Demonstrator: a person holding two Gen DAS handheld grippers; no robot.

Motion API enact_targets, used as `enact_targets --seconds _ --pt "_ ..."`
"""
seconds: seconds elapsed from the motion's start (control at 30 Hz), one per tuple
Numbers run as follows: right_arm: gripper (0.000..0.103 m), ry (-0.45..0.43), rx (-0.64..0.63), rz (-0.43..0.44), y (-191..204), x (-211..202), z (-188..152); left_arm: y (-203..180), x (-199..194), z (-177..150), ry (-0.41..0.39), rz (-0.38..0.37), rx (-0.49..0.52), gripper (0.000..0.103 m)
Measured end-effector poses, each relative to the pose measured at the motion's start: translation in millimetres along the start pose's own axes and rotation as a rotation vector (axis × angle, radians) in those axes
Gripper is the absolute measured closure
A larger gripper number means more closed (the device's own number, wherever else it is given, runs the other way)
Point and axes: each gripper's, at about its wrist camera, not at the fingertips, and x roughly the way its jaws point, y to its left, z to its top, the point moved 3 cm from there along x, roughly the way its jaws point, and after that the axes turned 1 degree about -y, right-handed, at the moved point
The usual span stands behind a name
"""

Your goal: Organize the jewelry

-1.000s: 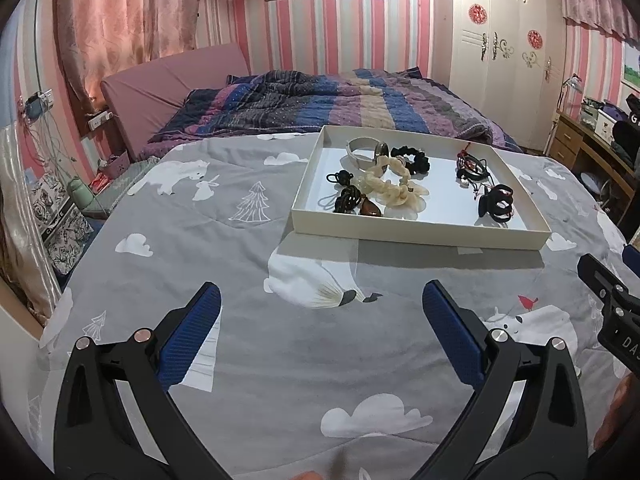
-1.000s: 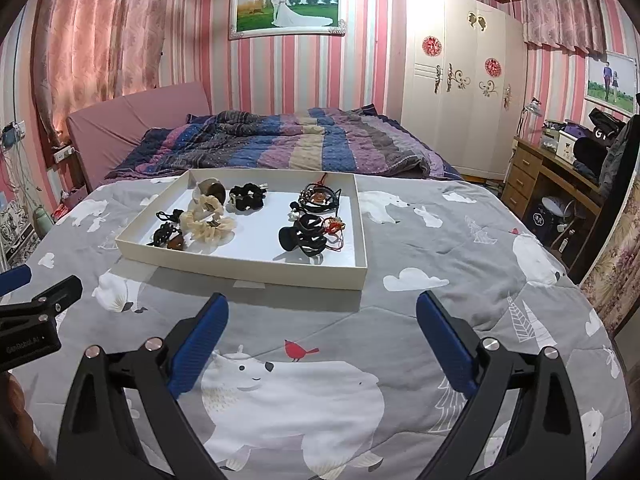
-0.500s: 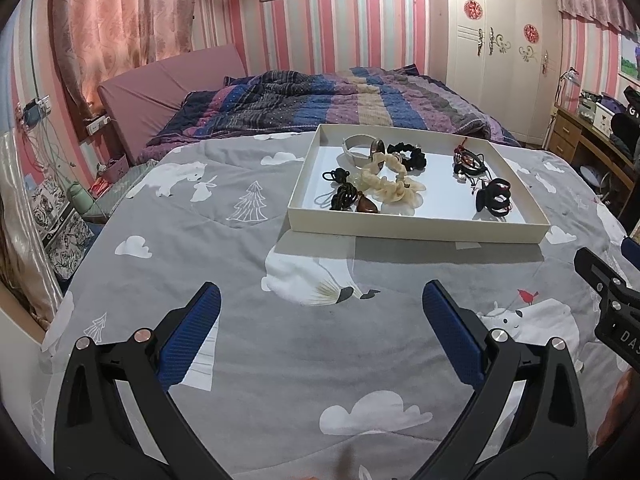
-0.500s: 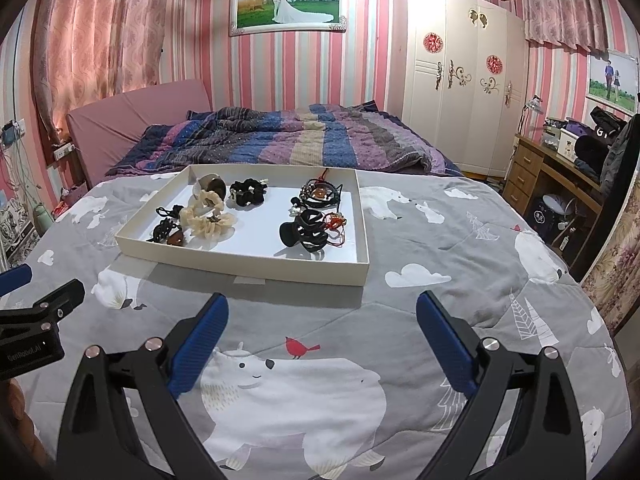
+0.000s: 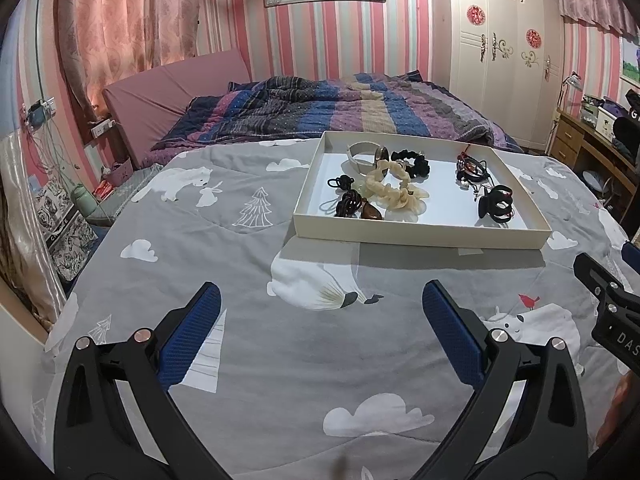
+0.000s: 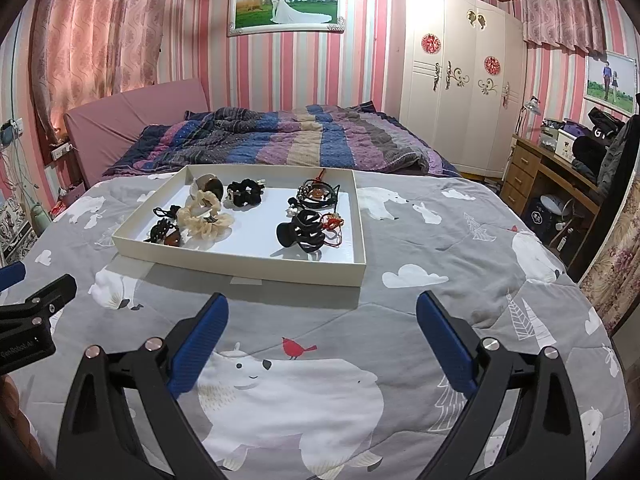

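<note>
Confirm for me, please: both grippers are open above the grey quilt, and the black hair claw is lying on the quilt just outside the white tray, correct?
Not quite. The black hair claw lies inside the white tray, near its right-hand wall, as the right wrist view shows. The rest holds: the left gripper and the right gripper are both open above the grey quilt.

Black tool point(image 5: 320, 312), blue ribbed pads point(image 5: 191, 334)

Premises: a home bedroom. Evidence: bed point(image 6: 400, 320) with printed cover, striped quilt point(image 6: 280, 140), white wardrobe point(image 6: 456, 76), pink curtains point(image 6: 96, 28), framed wedding photo point(image 6: 286, 4), cluttered desk point(image 6: 560, 168).
</note>
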Motion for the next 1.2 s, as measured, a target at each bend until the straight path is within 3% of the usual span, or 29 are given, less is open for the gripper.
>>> enact_targets --seconds 1.2 --pt "0.008 0.004 -0.002 -0.005 -0.7 0.0 -0.2 1.5 0.9 -0.4 0.002 0.001 -0.002 0.003"
